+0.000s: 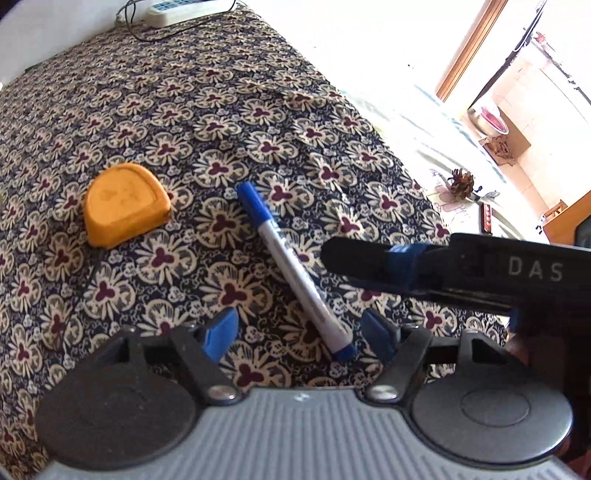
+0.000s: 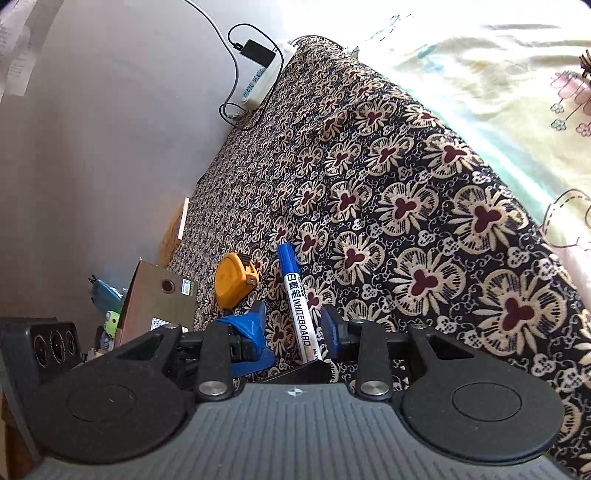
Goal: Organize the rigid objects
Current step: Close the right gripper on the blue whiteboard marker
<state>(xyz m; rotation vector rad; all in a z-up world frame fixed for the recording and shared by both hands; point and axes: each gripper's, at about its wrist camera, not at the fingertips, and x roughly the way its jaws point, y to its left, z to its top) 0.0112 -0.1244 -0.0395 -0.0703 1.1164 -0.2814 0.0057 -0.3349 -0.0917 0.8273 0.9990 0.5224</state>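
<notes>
A blue-capped whiteboard marker (image 1: 295, 273) lies on the flowered cloth (image 1: 221, 110), cap pointing away. Its rear end sits between the blue fingers (image 1: 221, 334) of my left gripper (image 1: 299, 334), which is open and close to the cloth. My right gripper (image 1: 332, 266) reaches in from the right, its black tips by the marker's middle. In the right wrist view the marker (image 2: 295, 295) runs between that gripper's (image 2: 293, 325) blue fingers (image 2: 332, 328), which are open around it with small gaps. An orange tape measure (image 1: 127, 205) (image 2: 234, 278) rests left of the marker, apart from both grippers.
A white power strip (image 1: 177, 11) (image 2: 262, 81) with cables lies at the cloth's far end by the wall. A cardboard box (image 2: 159, 306) and a black device (image 2: 51, 343) stand on the left. A pale cloth (image 2: 480, 74) covers the right side, bearing a pine cone (image 1: 461, 182).
</notes>
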